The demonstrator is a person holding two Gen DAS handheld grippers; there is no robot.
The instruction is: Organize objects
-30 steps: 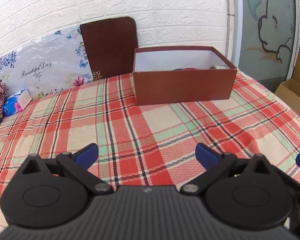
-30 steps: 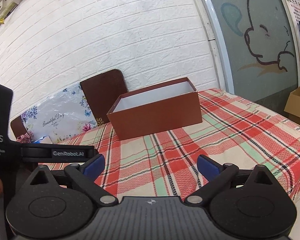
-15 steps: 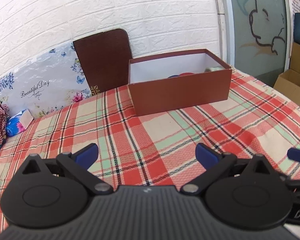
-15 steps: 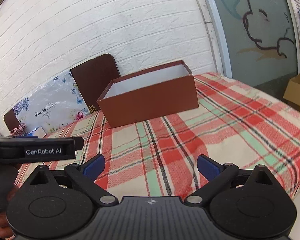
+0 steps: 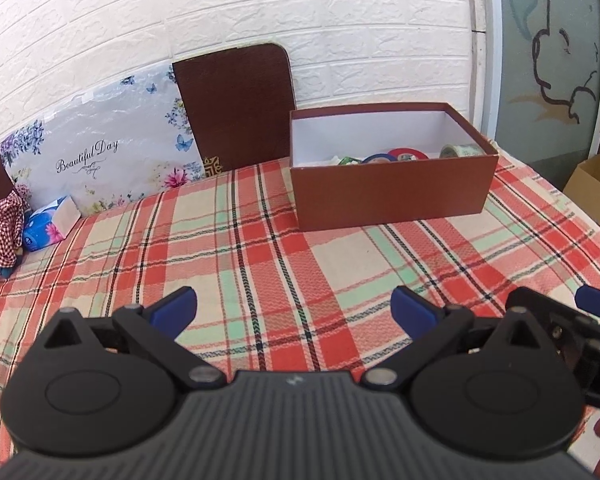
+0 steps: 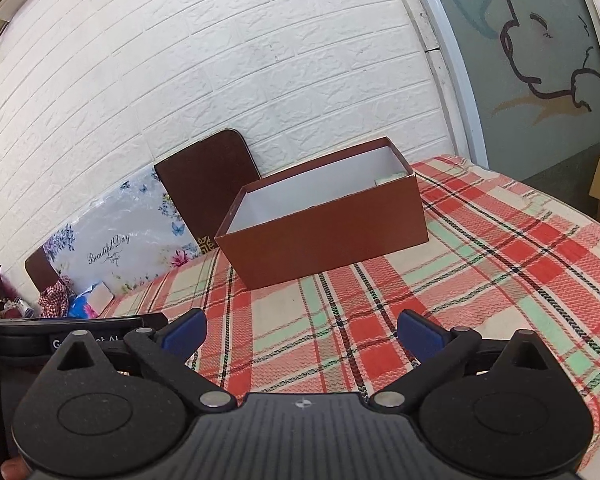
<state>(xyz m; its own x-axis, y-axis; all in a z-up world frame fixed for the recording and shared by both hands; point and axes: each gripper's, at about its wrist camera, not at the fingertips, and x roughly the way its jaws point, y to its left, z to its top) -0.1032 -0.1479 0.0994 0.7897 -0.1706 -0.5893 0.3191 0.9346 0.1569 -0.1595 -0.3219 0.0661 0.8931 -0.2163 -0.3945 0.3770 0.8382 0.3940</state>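
A brown open box (image 5: 392,196) with a white inside stands at the far side of the plaid tablecloth (image 5: 260,252); it also shows in the right wrist view (image 6: 328,232). Inside it lie tape rolls: a blue one (image 5: 376,157), a red one (image 5: 408,154) and a green printed one (image 5: 460,150). My left gripper (image 5: 294,308) is open and empty, above the cloth, well short of the box. My right gripper (image 6: 302,330) is open and empty too. The right gripper's blue fingertip (image 5: 596,299) shows at the left view's right edge.
A brown chair back (image 5: 236,108) and a floral "Beautiful Day" board (image 5: 96,156) lean on the white brick wall. A blue tissue pack (image 5: 50,228) and a checked cloth (image 5: 2,232) lie at the far left. Cardboard boxes (image 5: 596,184) stand on the floor at the right.
Both grippers have risen and tilted, so the left view now looks down into the box and shows the tape rolls. Both stay open and empty.
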